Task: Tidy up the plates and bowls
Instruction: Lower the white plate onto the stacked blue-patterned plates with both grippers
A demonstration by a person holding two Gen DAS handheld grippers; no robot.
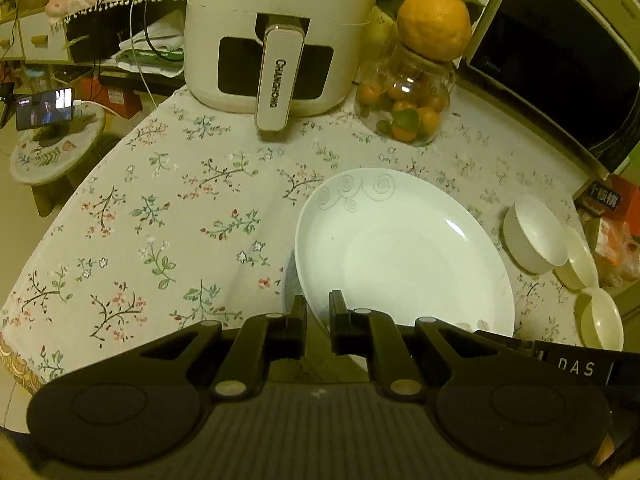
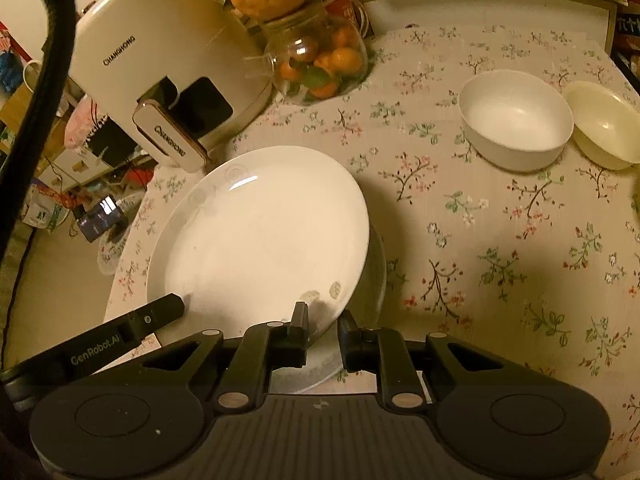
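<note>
A large white plate (image 1: pixel 400 248) (image 2: pixel 260 232) with a faint swirl pattern is tilted over a second plate (image 1: pixel 289 280) (image 2: pixel 378 272) that lies on the floral tablecloth. My left gripper (image 1: pixel 318 310) is shut on the top plate's near rim. Its black body (image 2: pixel 120 332) shows in the right wrist view at the plate's left edge. My right gripper (image 2: pixel 324 322) has the opposite rim between its fingers, with a sliver of gap at the right finger. A white bowl (image 1: pixel 534 234) (image 2: pixel 516 120) and a cream bowl (image 1: pixel 576 258) (image 2: pixel 604 128) stand further right.
A white air fryer (image 1: pixel 280 40) (image 2: pixel 152 72) stands behind the plates, with a glass jar of small oranges (image 1: pixel 404 100) (image 2: pixel 320 60) topped by a big citrus beside it. A microwave (image 1: pixel 560 72) fills the back right. The table edge drops off left toward a stool (image 1: pixel 52 152).
</note>
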